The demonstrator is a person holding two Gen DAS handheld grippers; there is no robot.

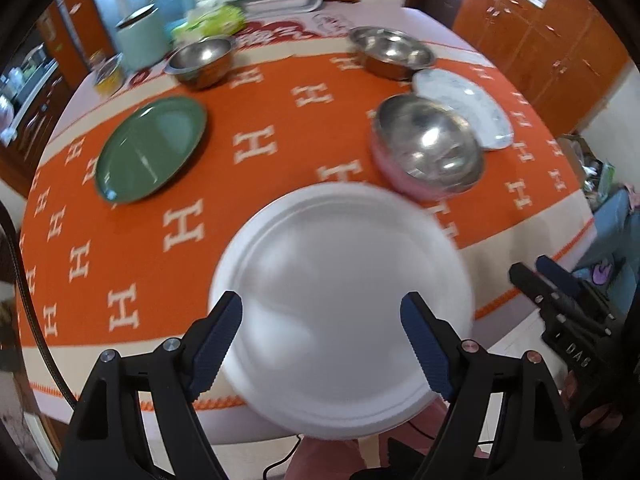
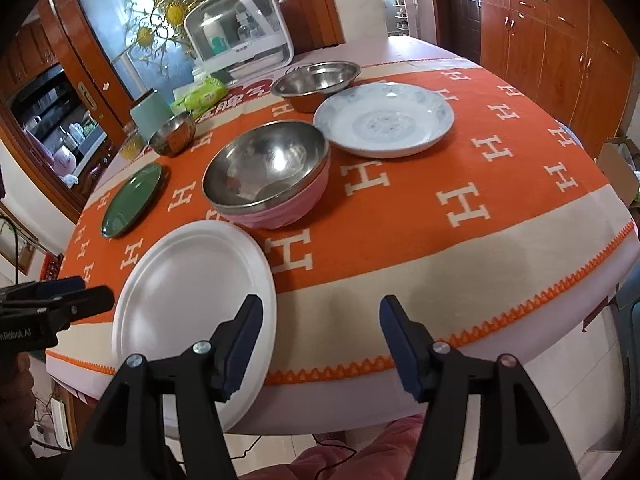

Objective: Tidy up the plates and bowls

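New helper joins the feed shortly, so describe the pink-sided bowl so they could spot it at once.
Start at the orange cloth with white H letters covering the round table. Near its middle, just beyond the plain white plate at the near edge, stands the pink-sided bowl. It is the only bowl with a pink outer wall under its shiny steel inside; the other steel bowls sit farther back.

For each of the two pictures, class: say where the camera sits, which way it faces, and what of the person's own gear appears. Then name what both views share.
Left wrist: sits on the left gripper, facing across the table over the white plate; jaws open, right gripper at the right edge.
Right wrist: sits on the right gripper, facing the table's near edge; jaws open, left gripper at the left edge.
Shared: white plate, pink-sided steel bowl, green plate.
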